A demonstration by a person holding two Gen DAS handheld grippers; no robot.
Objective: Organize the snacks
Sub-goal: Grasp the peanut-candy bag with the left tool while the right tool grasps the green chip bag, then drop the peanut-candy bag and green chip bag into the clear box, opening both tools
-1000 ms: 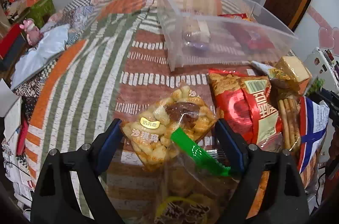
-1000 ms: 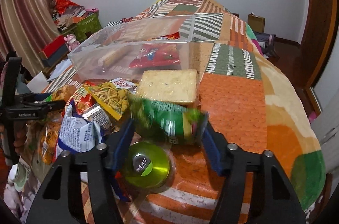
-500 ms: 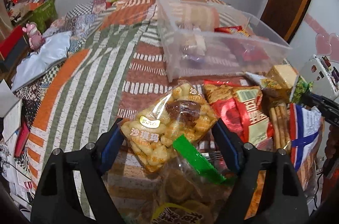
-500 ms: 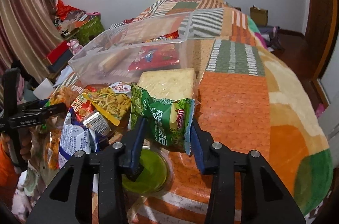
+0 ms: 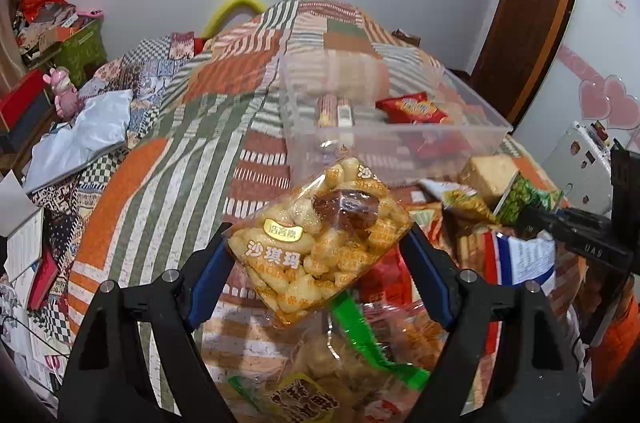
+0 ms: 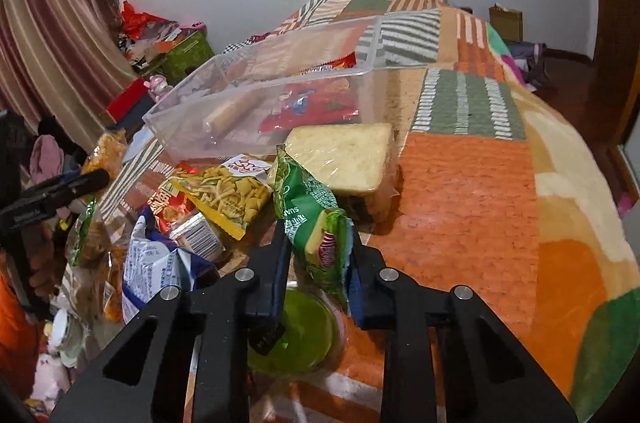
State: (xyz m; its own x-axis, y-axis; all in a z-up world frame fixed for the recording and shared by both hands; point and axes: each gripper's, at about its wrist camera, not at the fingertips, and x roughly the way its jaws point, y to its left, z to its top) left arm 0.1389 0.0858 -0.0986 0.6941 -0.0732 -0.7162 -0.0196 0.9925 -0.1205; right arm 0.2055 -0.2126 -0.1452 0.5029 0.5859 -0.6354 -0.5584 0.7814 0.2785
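My left gripper point(image 5: 316, 267) is shut on a clear pack of yellow puffed snacks point(image 5: 320, 243) and holds it lifted above the snack pile, short of the clear plastic bin point(image 5: 396, 139). The bin holds a red packet point(image 5: 412, 109) and a biscuit roll point(image 5: 334, 111). My right gripper point(image 6: 320, 255) is shut on a green snack bag point(image 6: 312, 215), raised off the bed beside the wrapped yellow cake point(image 6: 344, 155). The bin point(image 6: 256, 103) lies just beyond that in the right wrist view.
Loose snacks crowd the quilt: a yellow noodle-snack bag point(image 6: 224, 191), a blue-white bag point(image 6: 156, 271), a red bag point(image 5: 384, 283), a green-lidded cup point(image 6: 296, 335). The patchwork bed stretches left and back. Clutter lies on the floor at left point(image 5: 60, 127).
Both grippers have risen with their loads. The right jaws closed tighter and turned the green bag upright. The left gripper lifted the puffed-snack pack toward the bin.
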